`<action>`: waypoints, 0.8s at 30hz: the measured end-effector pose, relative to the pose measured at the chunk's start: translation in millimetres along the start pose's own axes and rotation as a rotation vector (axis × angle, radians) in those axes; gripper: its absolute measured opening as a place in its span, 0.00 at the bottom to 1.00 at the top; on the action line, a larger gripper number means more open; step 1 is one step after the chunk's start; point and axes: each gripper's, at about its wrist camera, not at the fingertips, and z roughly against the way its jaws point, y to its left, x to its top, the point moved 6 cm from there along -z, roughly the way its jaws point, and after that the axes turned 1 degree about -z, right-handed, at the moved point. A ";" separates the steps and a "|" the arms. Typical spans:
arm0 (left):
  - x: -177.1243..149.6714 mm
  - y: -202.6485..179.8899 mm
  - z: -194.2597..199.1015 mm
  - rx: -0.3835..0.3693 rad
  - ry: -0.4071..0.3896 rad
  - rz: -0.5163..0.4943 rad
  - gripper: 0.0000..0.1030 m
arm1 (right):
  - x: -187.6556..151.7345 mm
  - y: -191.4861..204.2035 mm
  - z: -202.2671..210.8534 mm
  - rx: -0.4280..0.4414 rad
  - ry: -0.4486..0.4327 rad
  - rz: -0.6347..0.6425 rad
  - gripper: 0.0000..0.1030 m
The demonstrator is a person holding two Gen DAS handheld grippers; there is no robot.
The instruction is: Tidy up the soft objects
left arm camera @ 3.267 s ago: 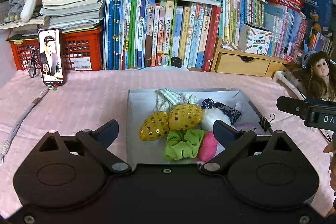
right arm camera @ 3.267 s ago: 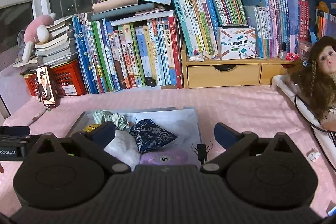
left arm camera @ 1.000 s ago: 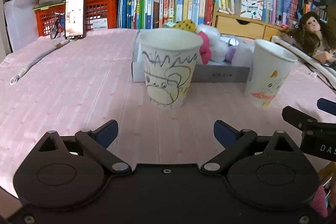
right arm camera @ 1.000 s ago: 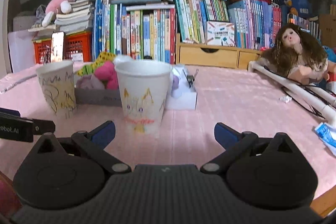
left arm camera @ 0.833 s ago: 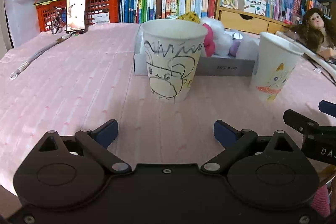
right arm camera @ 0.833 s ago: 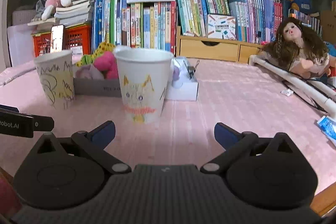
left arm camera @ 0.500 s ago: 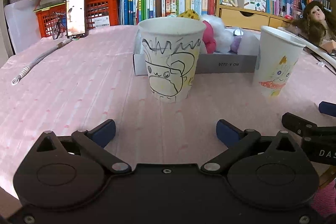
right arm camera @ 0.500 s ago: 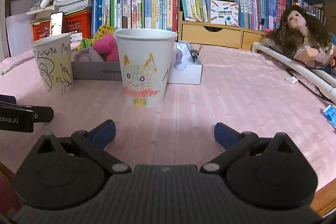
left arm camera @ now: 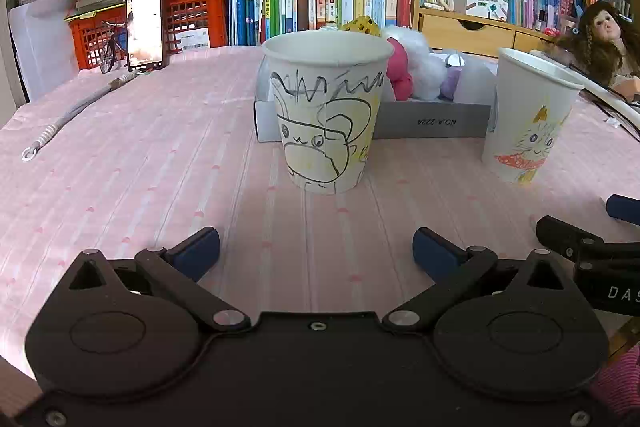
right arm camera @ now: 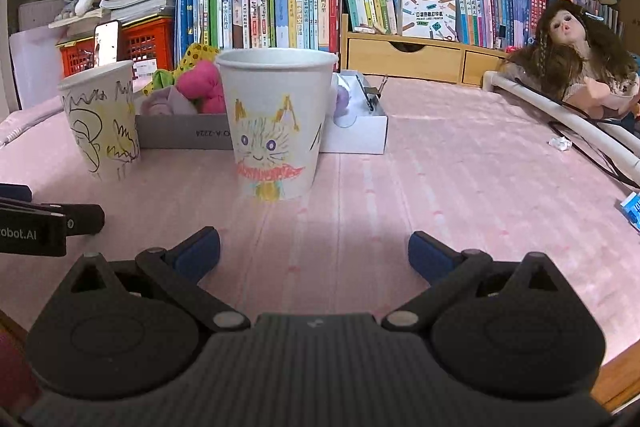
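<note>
- One desk under a pink cloth carries everything.
- One shallow grey box sits mid-desk, piled with soft objects: pink, white, lilac, green and gold-spotted pieces, too bunched to count.
- Two paper cups stand upright in front of the box, apart from each other: the mouse cup and the cat cup.
- Two grippers point at them. The left gripper has just finished widening its fingers; they stand spread and empty, the mouse cup ahead, clear of them.
- The right gripper has its fingers spread too, empty, the cat cup ahead, slightly left.
</note>
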 end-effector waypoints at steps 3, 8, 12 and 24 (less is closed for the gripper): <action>0.7 -0.1 -0.4 0.001 0.004 0.002 1.00 | 0.0 0.2 0.1 -0.001 0.000 0.000 1.00; 0.8 -1.7 -0.9 0.007 0.004 0.004 1.00 | 0.0 0.3 0.1 -0.001 0.000 0.000 1.00; 0.2 -1.9 -1.0 0.011 0.002 0.007 1.00 | -0.1 0.4 0.1 -0.001 0.000 0.000 1.00; -0.6 -1.8 -0.7 0.014 0.000 0.009 1.00 | -0.1 0.5 0.2 -0.001 0.000 0.000 1.00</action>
